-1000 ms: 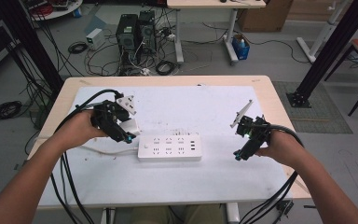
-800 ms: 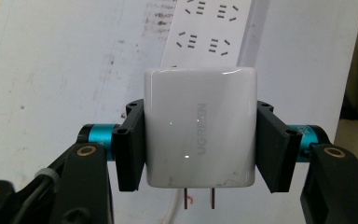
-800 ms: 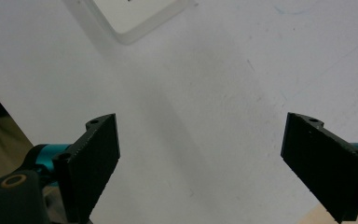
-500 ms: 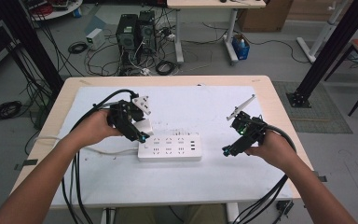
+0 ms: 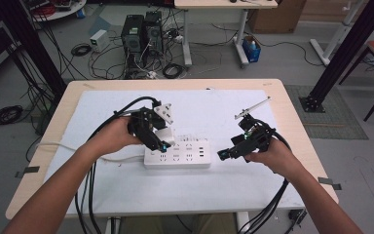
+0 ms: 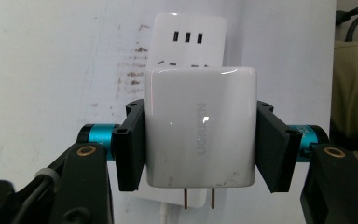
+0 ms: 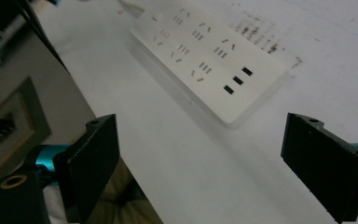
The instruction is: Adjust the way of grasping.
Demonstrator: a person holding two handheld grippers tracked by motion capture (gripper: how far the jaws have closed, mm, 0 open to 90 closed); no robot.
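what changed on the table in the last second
The left gripper, shut on the white charger, moved right across the table and now sits over the left end of the power strip. The right gripper edged slightly left, jaws open and empty. The power strip stayed put on the white mat.

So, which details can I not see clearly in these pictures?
- Left gripper view: the charger, clamped in the left gripper, covers most of the power strip; the sockets under it are hidden.
- High view: the strip's socket shapes are too small to tell, and the charger's prongs are hidden by the gripper.
- Right gripper view: the near end of the strip is overexposed, and its cord is cut by the top edge. The right gripper holds nothing.
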